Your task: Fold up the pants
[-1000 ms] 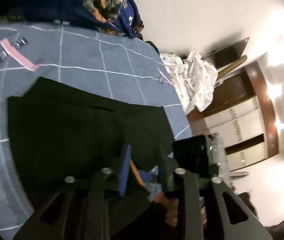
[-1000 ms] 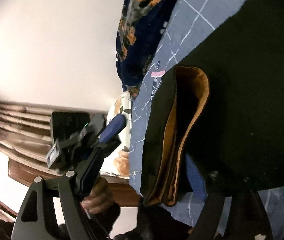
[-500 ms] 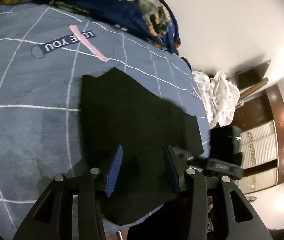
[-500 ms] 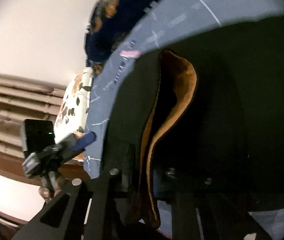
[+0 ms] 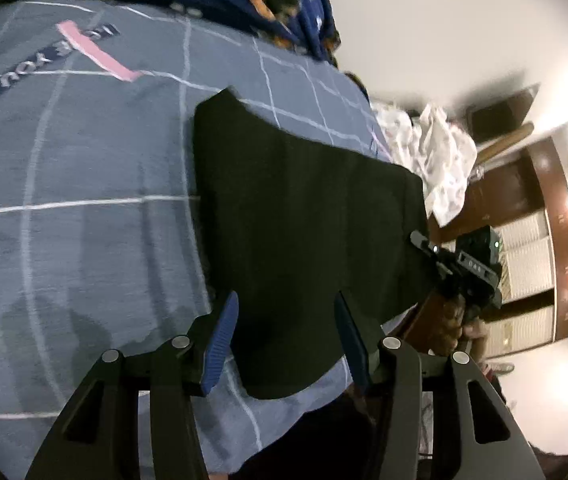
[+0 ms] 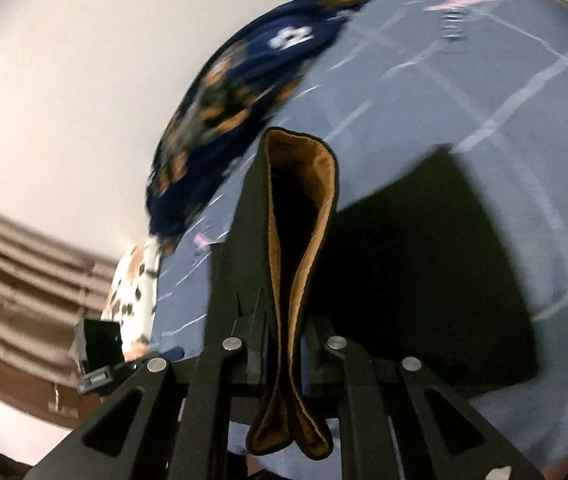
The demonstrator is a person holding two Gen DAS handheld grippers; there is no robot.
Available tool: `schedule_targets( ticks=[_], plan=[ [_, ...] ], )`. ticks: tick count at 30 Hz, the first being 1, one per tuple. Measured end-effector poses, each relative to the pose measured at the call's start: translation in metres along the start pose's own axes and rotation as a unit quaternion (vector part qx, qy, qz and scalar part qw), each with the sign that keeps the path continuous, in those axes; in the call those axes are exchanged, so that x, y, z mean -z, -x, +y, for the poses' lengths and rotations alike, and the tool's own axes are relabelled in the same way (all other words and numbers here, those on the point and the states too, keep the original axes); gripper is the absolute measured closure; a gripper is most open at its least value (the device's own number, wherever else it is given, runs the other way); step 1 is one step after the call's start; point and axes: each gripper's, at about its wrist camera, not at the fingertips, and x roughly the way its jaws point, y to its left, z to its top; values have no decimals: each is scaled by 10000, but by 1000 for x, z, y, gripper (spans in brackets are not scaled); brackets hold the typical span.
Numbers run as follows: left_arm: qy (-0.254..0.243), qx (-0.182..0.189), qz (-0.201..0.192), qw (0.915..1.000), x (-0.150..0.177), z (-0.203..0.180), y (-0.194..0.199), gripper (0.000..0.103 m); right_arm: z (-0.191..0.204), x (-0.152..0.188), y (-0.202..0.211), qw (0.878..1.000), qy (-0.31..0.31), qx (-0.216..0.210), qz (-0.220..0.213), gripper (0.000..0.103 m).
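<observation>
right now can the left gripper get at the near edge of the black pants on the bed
Probably yes: the left gripper is open, its blue pads either side of the black pants near their rounded near edge, nothing between. The right gripper grips another part.

Black pants w/ tan lining, folded flat on bed.

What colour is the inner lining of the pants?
Tan-brown lining inside black pants, clearest in the right wrist view.
</observation>
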Motion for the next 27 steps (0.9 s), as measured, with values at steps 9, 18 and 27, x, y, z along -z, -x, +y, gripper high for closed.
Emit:
schedule_targets(
  ticks=[9, 18, 27],
  plan=[
    [-32, -174, 369, 9992, 2, -8, -36, 52, -50, -10, 22, 9995, -222, -61, -236, 92],
    [2, -241, 397, 9989, 6, -6, -34, 51, -74, -14, 23, 9985, -292, -311, -339, 92],
    [215, -76, 124, 9997, 3, 9, -30, 51, -96, -7, 19, 9969, -573, -364, -396, 88]
  ],
)
